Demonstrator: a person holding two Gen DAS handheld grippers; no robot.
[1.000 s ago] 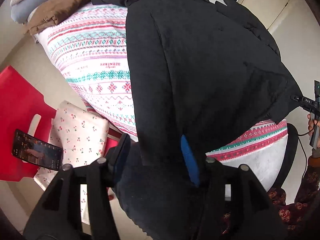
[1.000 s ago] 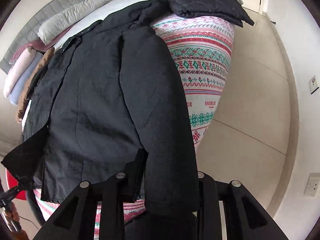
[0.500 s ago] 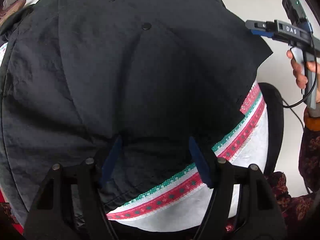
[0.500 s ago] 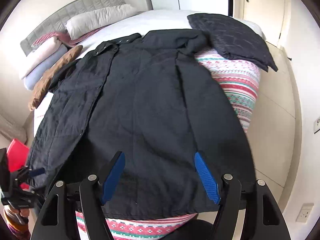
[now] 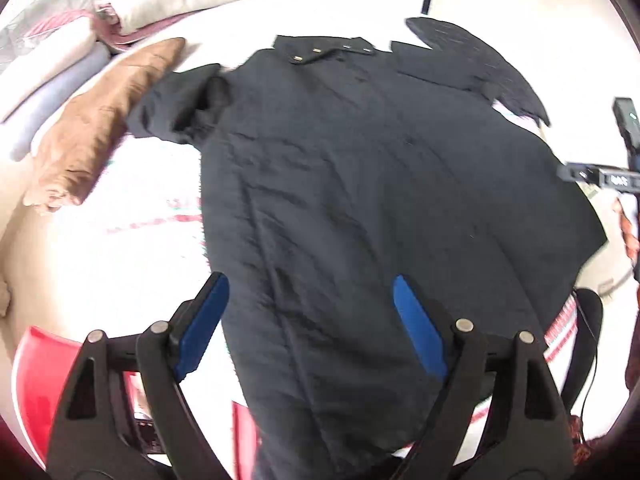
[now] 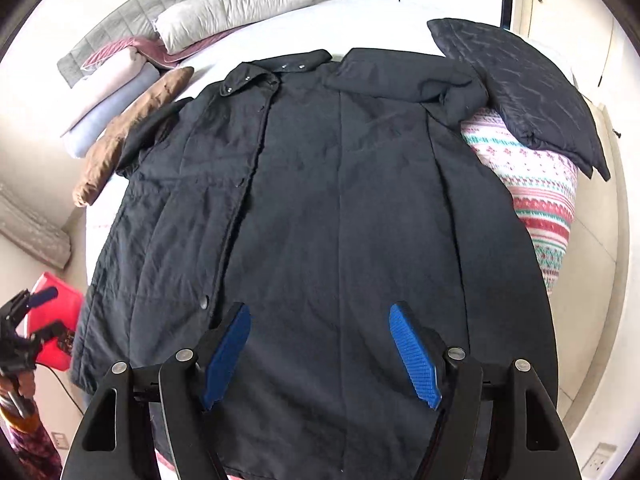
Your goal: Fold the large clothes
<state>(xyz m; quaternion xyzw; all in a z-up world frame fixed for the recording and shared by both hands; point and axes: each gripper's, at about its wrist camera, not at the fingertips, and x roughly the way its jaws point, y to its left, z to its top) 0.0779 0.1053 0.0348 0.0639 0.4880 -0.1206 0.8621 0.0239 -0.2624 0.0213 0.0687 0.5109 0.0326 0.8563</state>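
A large black coat [image 5: 360, 200] lies spread flat on the bed, collar at the far end, hem toward me; it also shows in the right wrist view [image 6: 320, 220]. My left gripper [image 5: 310, 320] is open and empty, held above the coat's lower left part. My right gripper [image 6: 320, 348] is open and empty above the coat's lower middle. One sleeve [image 6: 440, 88] is folded across the top right. The other sleeve [image 5: 180, 104] is bunched at the top left. The right gripper's body shows at the left wrist view's right edge [image 5: 608, 178].
A patterned bed cover [image 6: 540, 200] lies under the coat. A folded dark quilted garment [image 6: 520, 80] rests at the bed's far right. A brown garment [image 6: 128, 136], pillows [image 6: 224, 12] and folded blankets [image 6: 108, 92] lie at the far left. A red stool [image 5: 36, 380] stands at the lower left.
Both grippers let go of the coat's hem, opened and rose back. The coat, which hung from them over the bed's edge, now lies spread flat on the bed.
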